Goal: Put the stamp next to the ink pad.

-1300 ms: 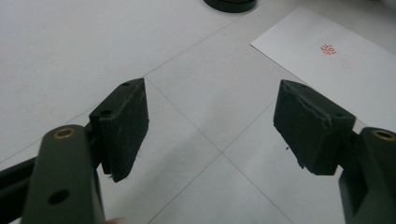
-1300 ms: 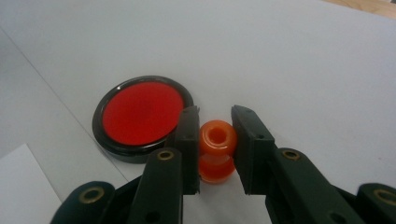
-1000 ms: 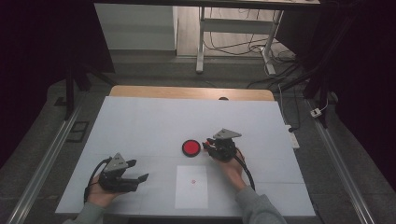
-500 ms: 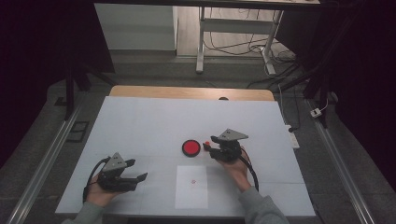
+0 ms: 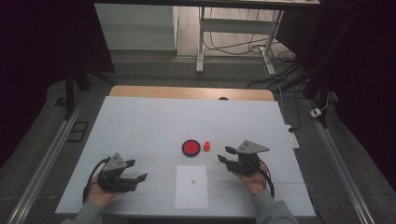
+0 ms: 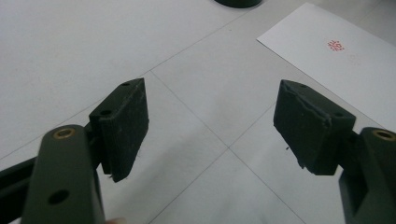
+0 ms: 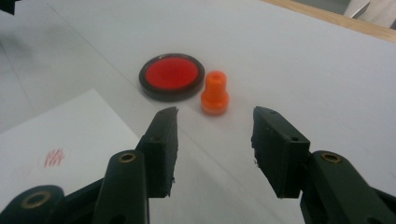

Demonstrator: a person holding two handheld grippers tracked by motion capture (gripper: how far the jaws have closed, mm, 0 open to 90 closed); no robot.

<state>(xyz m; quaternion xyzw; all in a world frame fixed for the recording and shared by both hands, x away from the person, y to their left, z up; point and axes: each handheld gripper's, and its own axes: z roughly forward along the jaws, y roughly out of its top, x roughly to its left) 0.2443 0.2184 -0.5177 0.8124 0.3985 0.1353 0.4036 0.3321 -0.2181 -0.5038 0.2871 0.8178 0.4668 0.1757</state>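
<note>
Right tongs (image 7: 214, 122) just opened, backing off orange stamp (image 7: 215, 94); left tongs (image 6: 211, 126) gape empty.

High view dim, dark vignetted edges; white table (image 5: 140, 121) evenly lit; gripper views soft, near jaws blurred

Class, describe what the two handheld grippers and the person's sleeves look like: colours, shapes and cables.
Each hand carries a black two-jaw gripper. The left gripper and right gripper both bear a grey three-cornered plate on top, and a black cable loops from each. Up close the jaws are dark arms with brass-coloured rivets and flat black pads, the edges slightly ragged. The sleeves are grey-green.
</note>
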